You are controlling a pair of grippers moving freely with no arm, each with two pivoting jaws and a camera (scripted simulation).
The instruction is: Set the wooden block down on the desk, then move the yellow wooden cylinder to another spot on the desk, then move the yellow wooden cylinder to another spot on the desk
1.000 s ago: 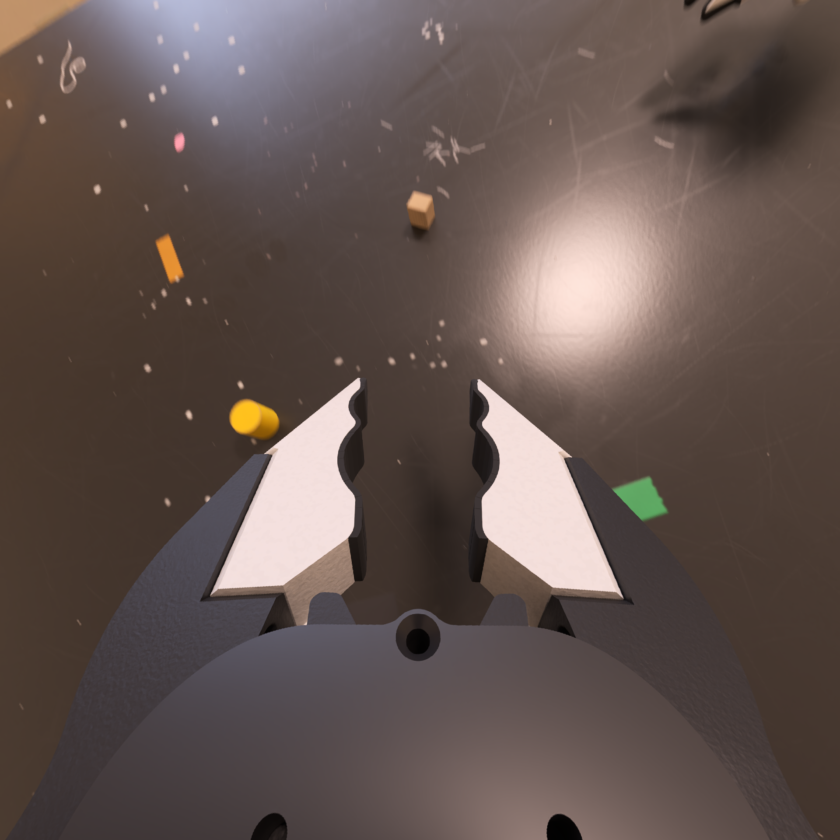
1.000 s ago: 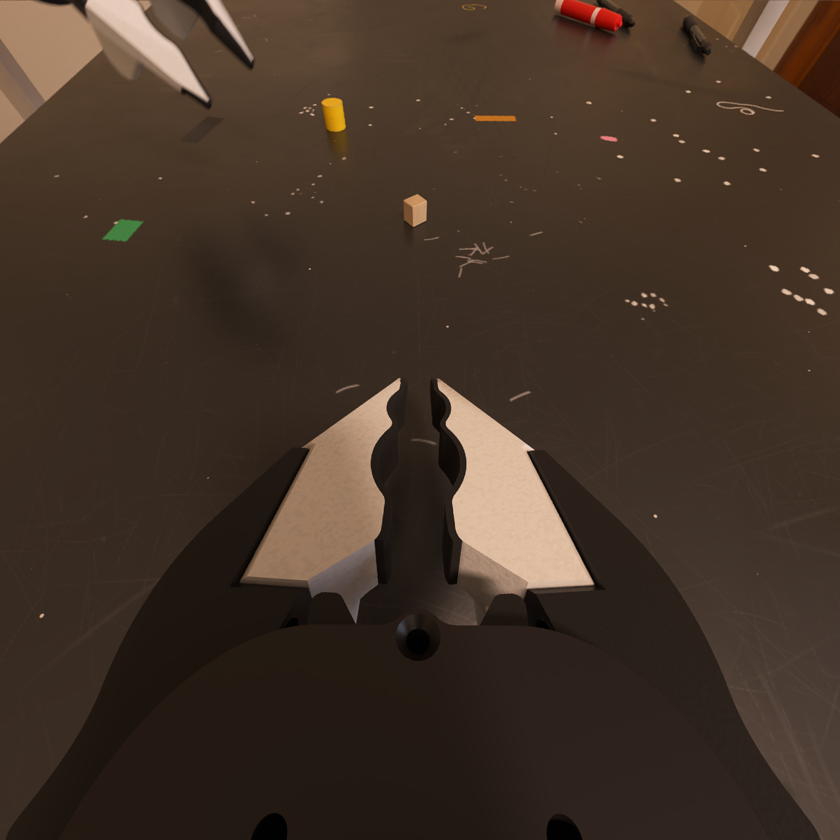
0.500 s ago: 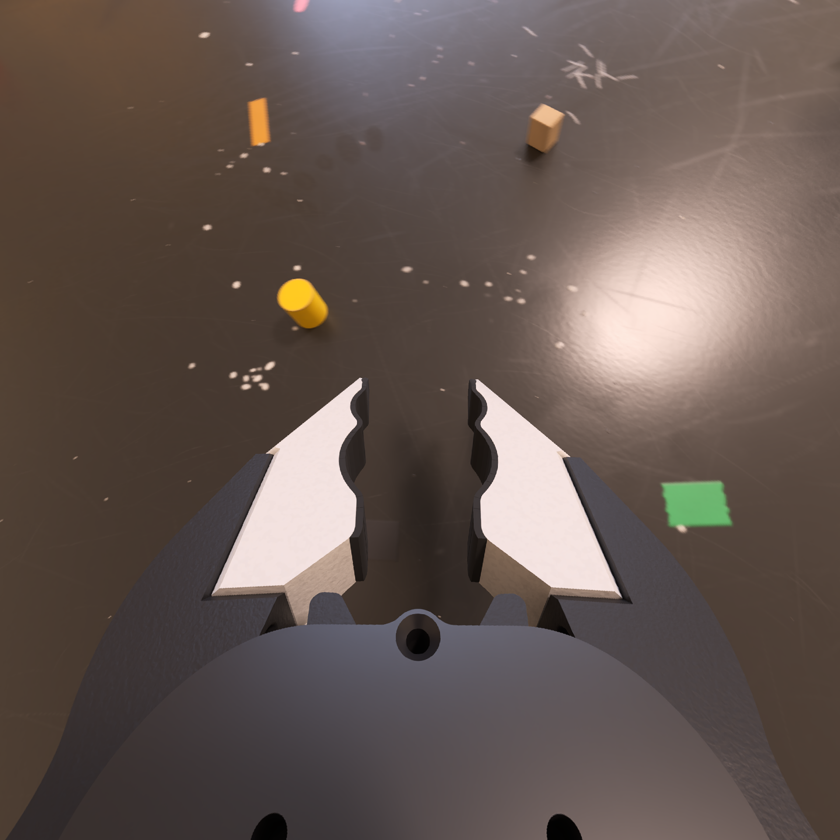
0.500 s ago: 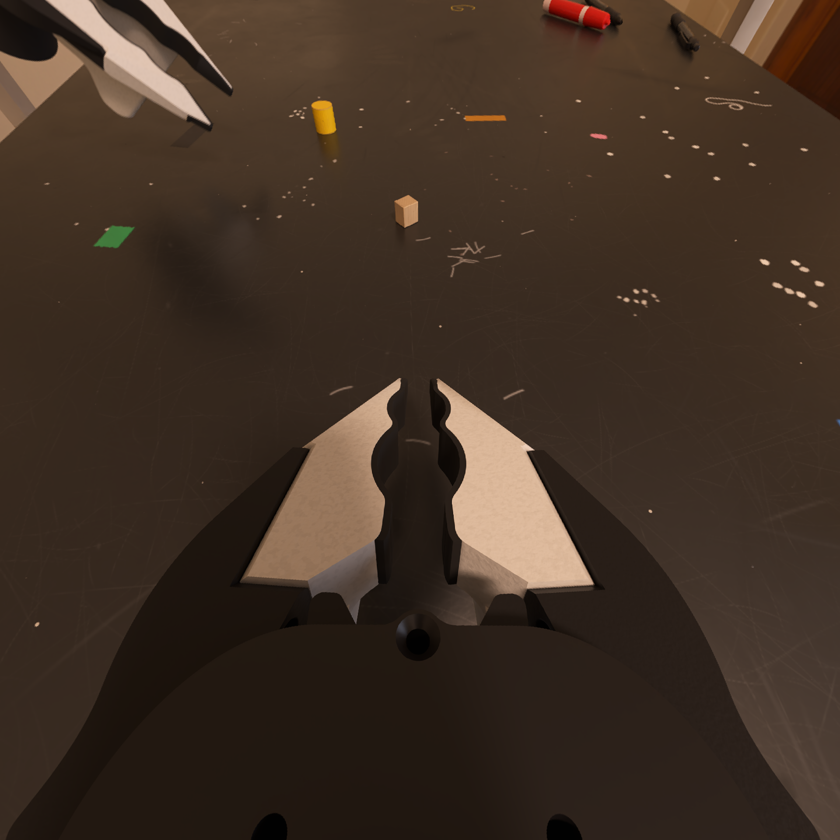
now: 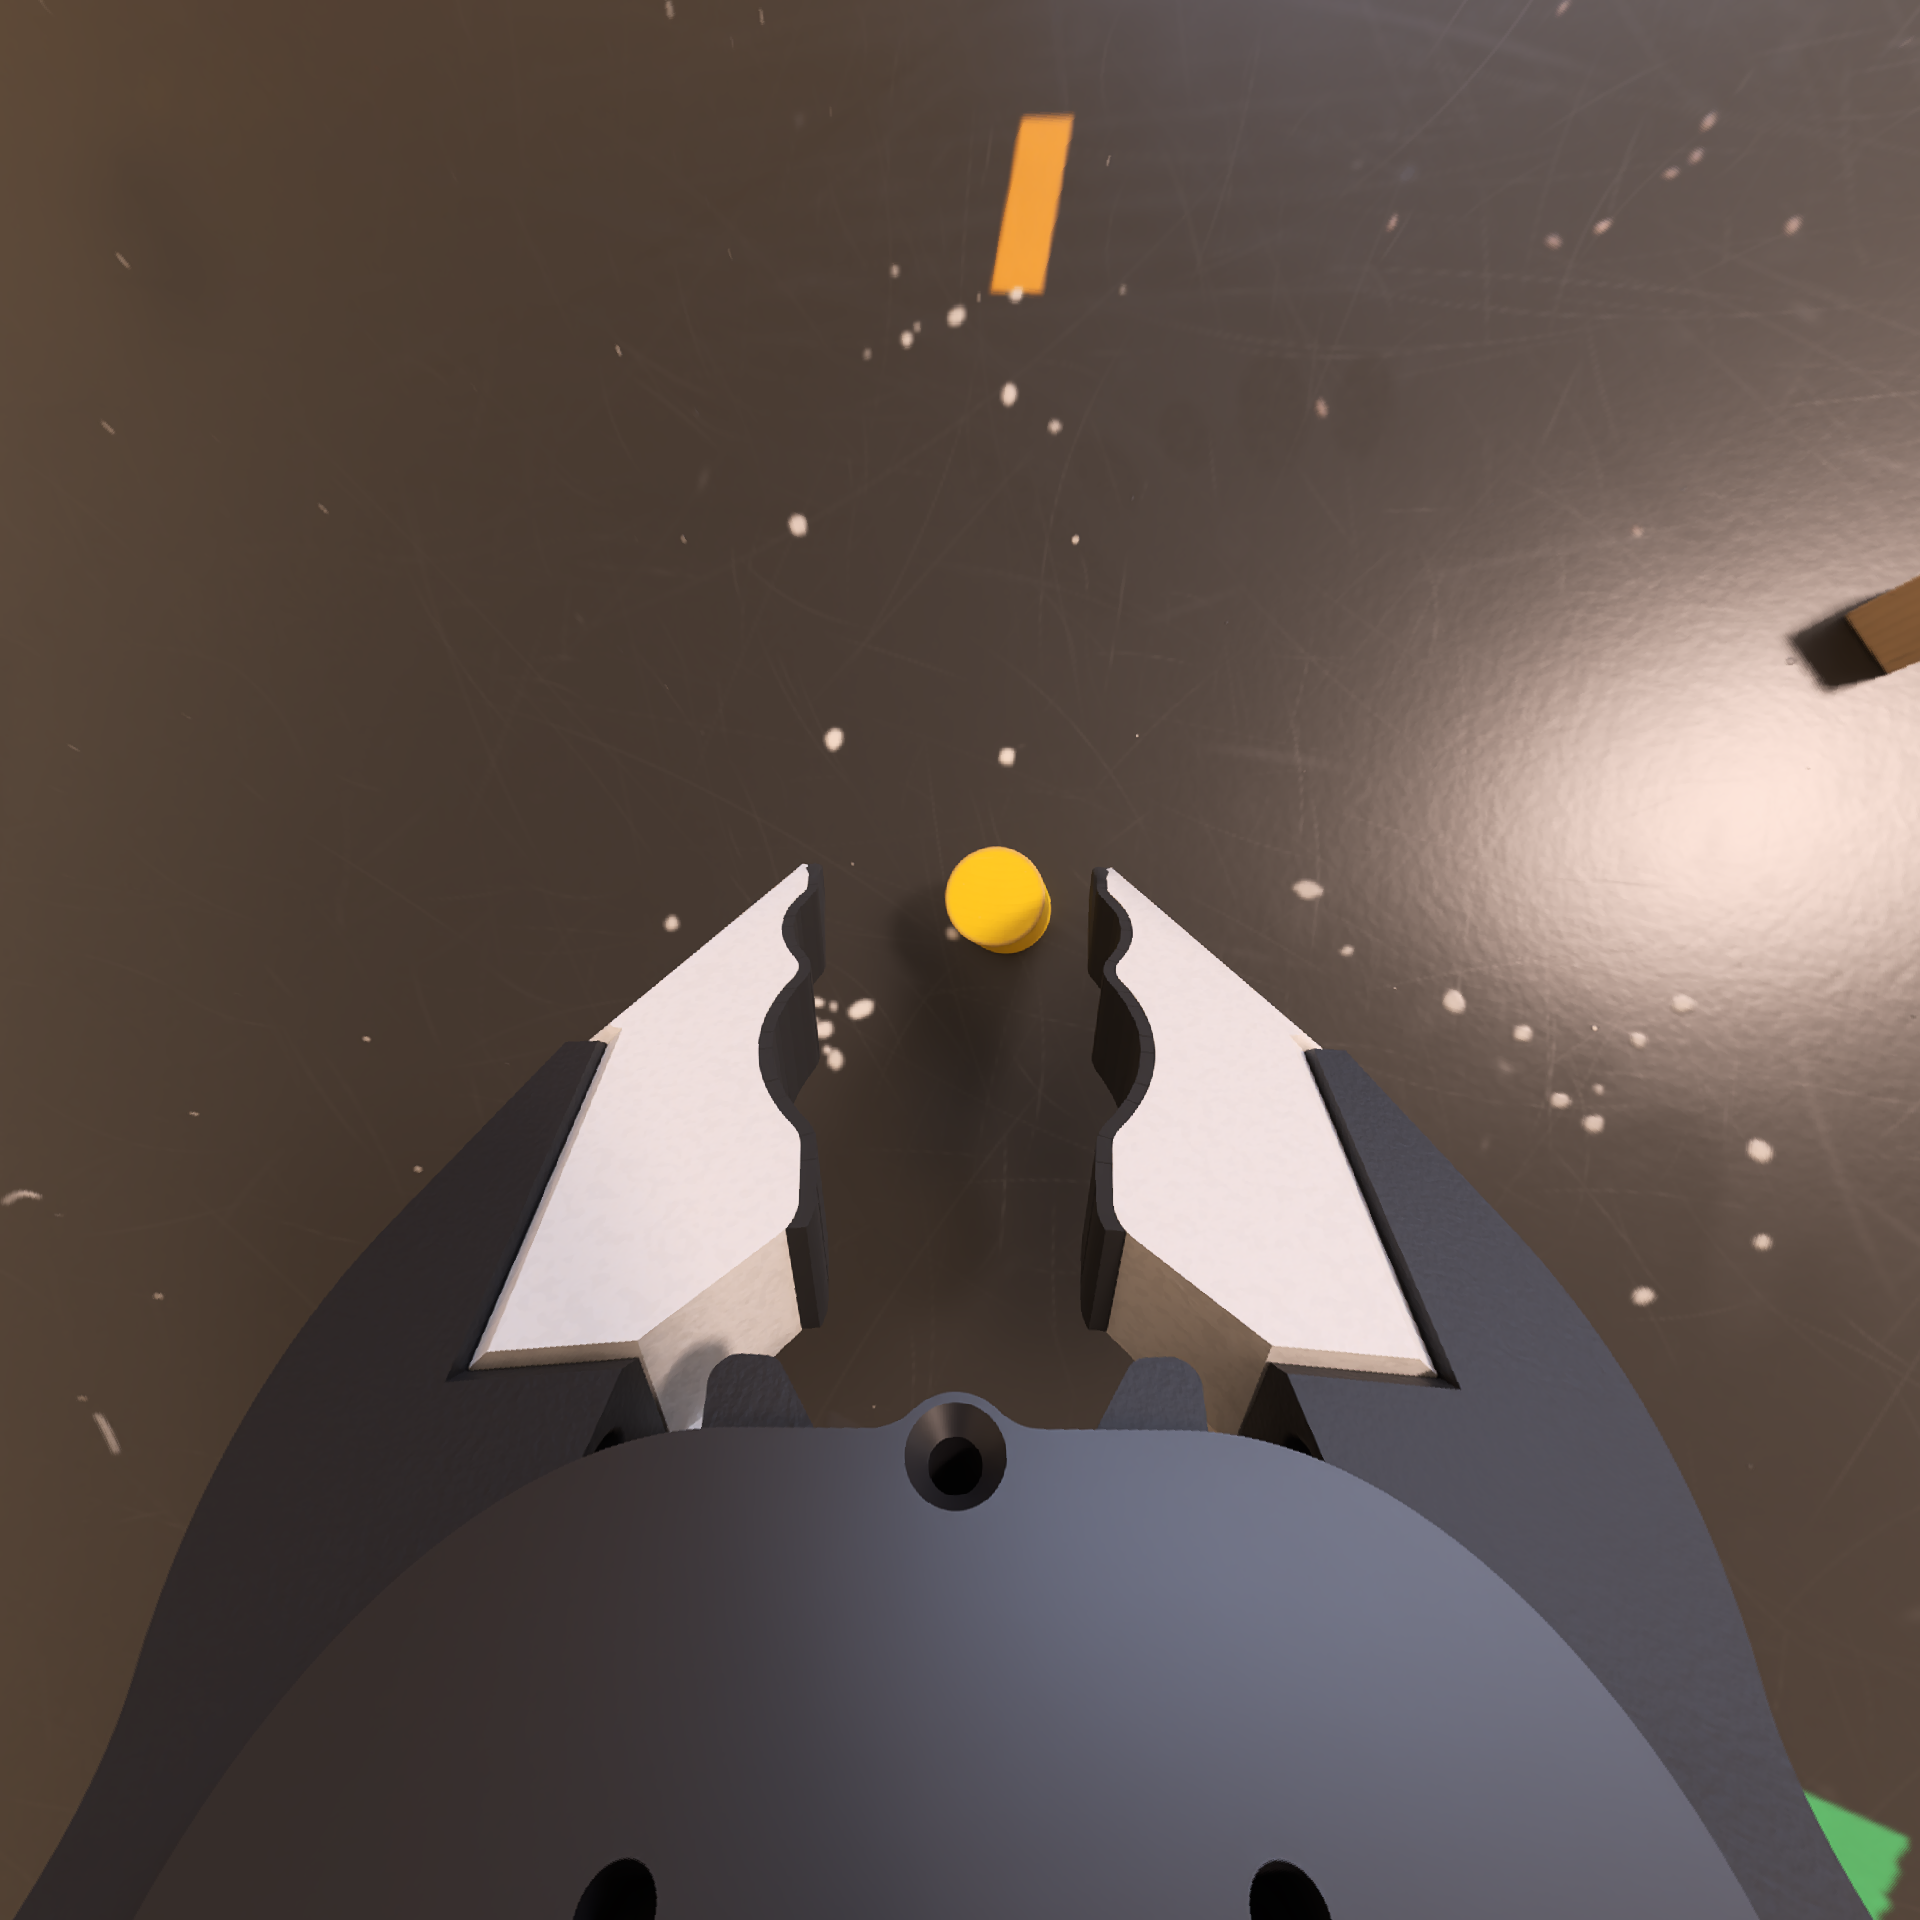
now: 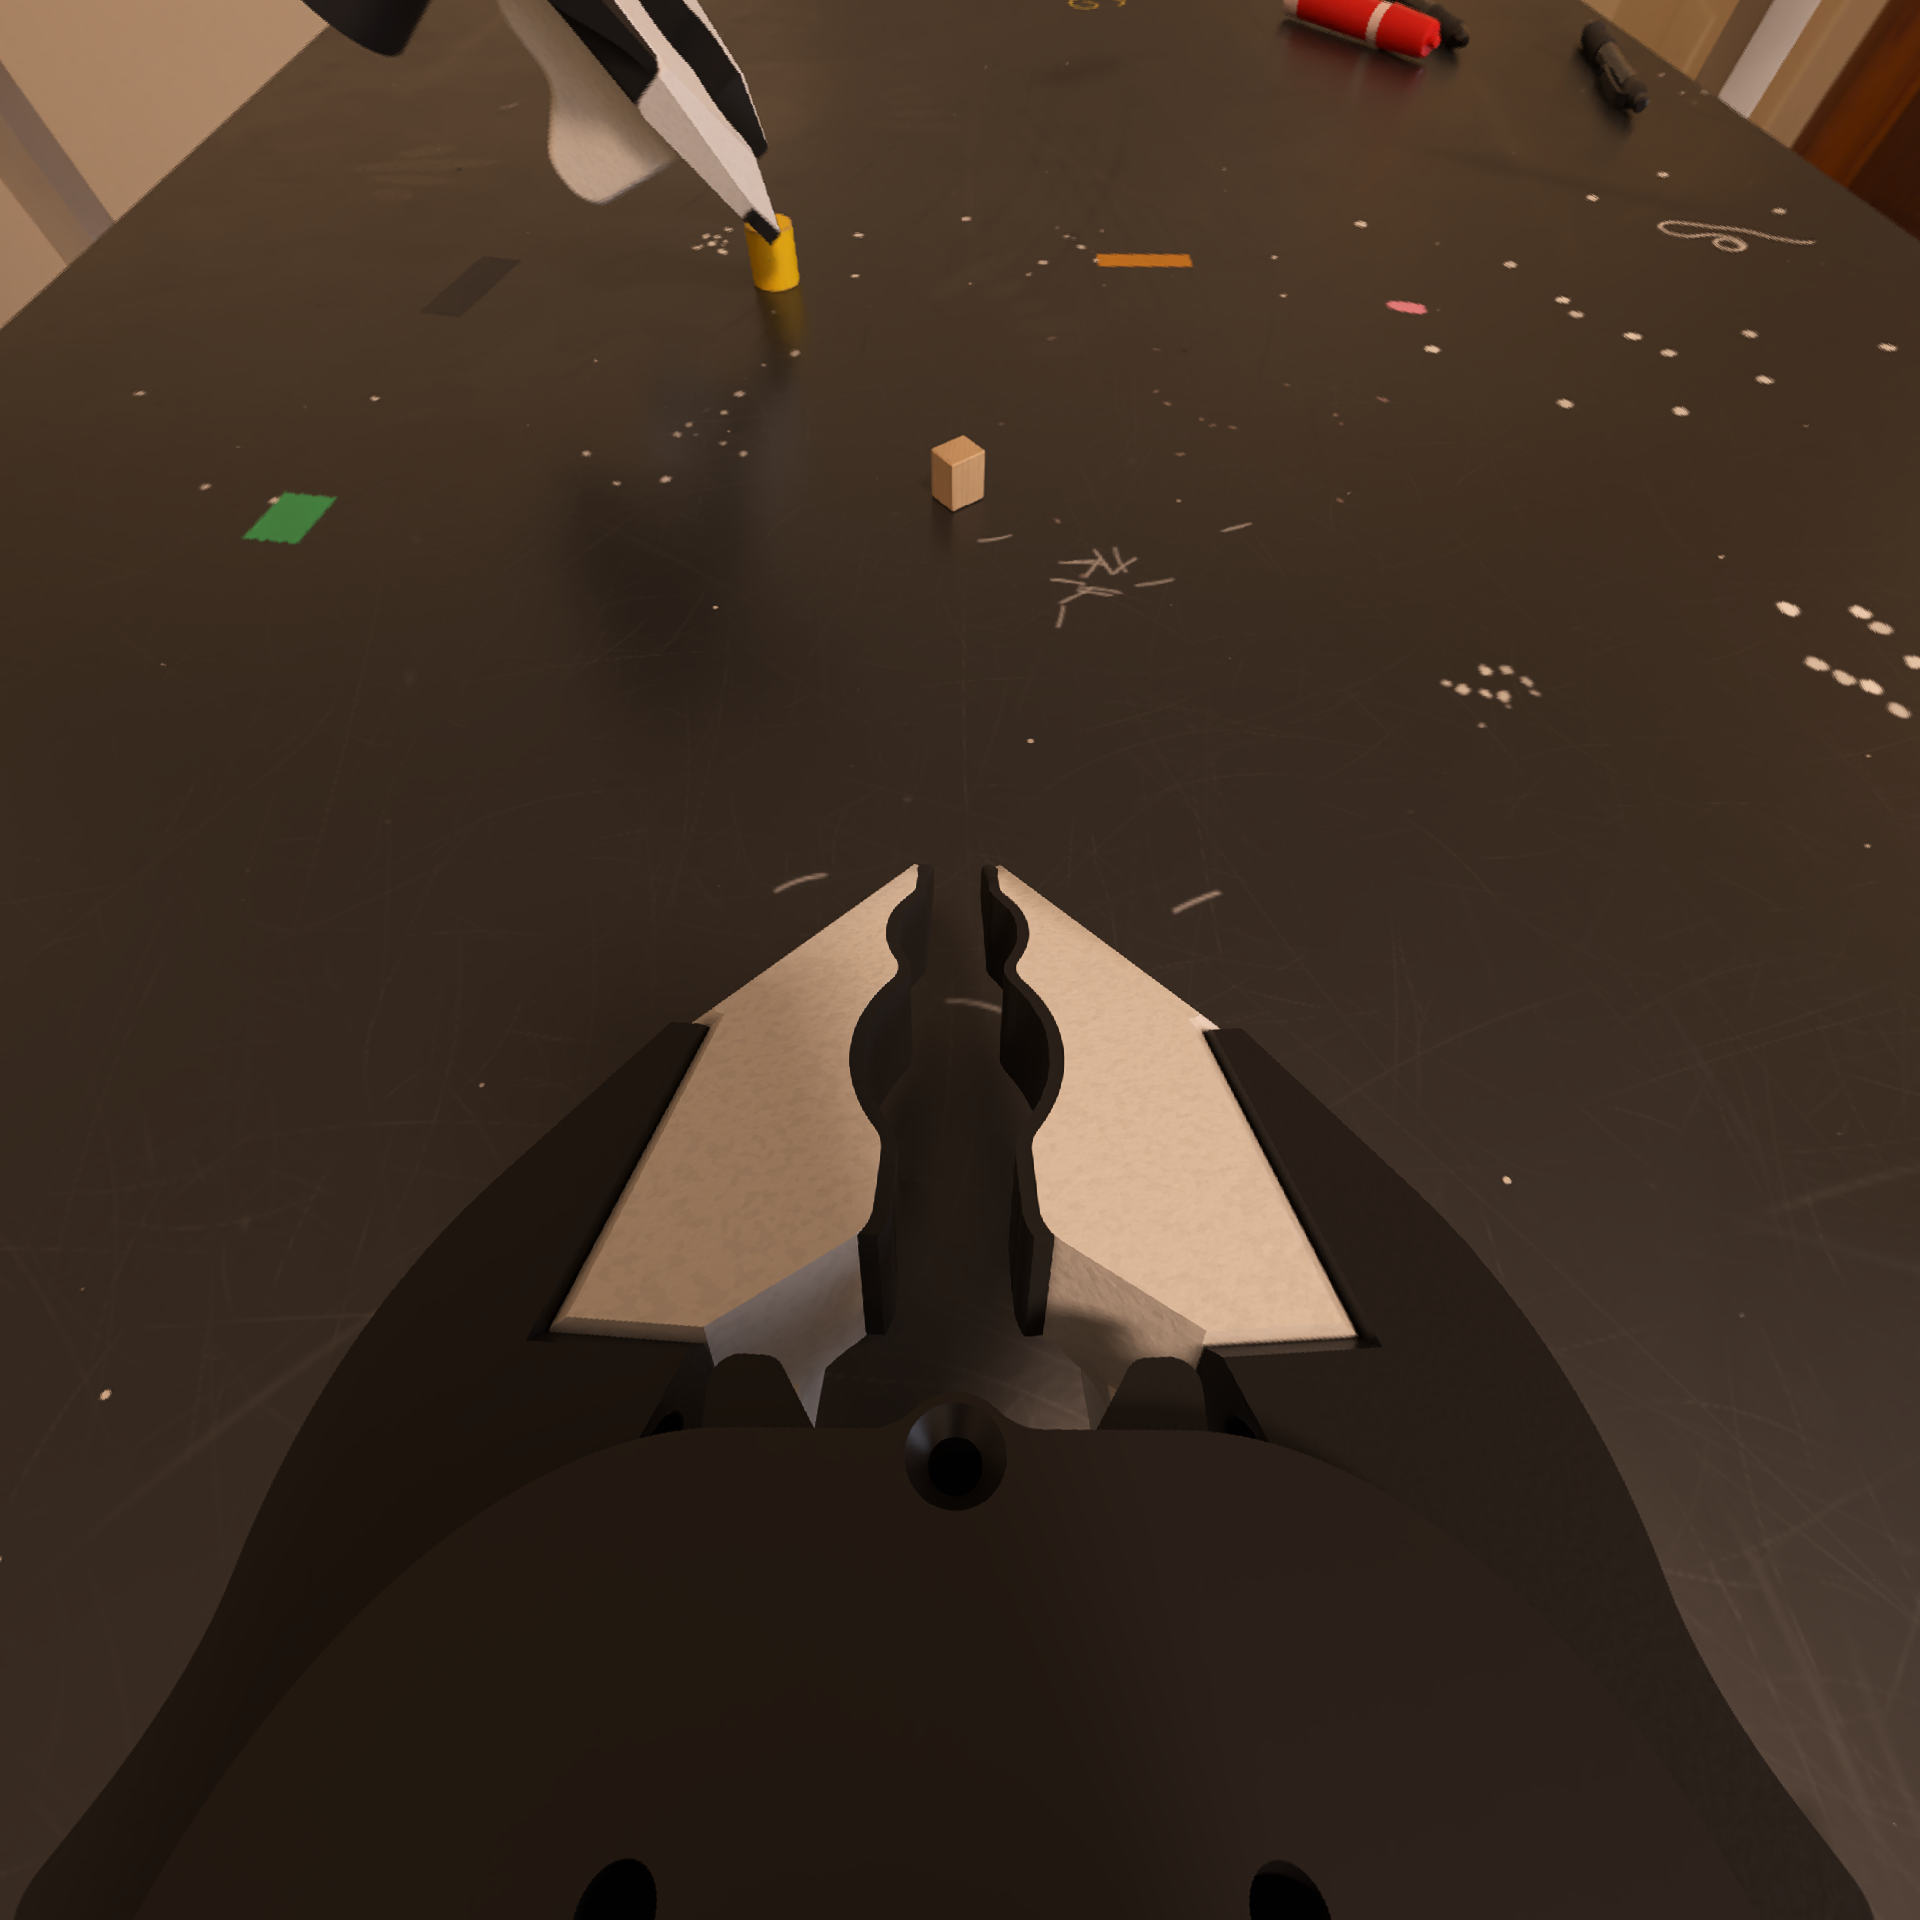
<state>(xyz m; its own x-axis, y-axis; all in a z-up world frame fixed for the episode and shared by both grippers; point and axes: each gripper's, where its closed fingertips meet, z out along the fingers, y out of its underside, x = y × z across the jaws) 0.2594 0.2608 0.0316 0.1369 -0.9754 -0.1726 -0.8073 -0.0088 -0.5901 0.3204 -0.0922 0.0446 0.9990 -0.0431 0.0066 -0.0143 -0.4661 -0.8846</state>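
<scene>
The yellow wooden cylinder (image 5: 997, 899) stands upright on the dark desk (image 5: 416, 623). In the left wrist view I look almost straight down on it, and it sits between my fingertips. My left gripper (image 5: 956, 871) is open and empty. In the right wrist view the left gripper (image 6: 764, 213) hangs tilted, its tip at the top of the cylinder (image 6: 776, 265). The wooden block (image 6: 957, 473) stands on the desk mid-table and shows at the right edge of the left wrist view (image 5: 1886, 634). My right gripper (image 6: 954, 871) is shut and empty, low over the near desk.
An orange strip (image 6: 1143, 260) lies flat beyond the cylinder and a green patch (image 6: 289, 516) lies at the left. A red marker (image 6: 1361, 23) and a black marker (image 6: 1610, 68) lie at the far end. The desk's left edge runs near the left gripper.
My left gripper has moved over to the yellow cylinder and come down, so the cylinder now sits between its open fingertips. The right gripper has barely moved.
</scene>
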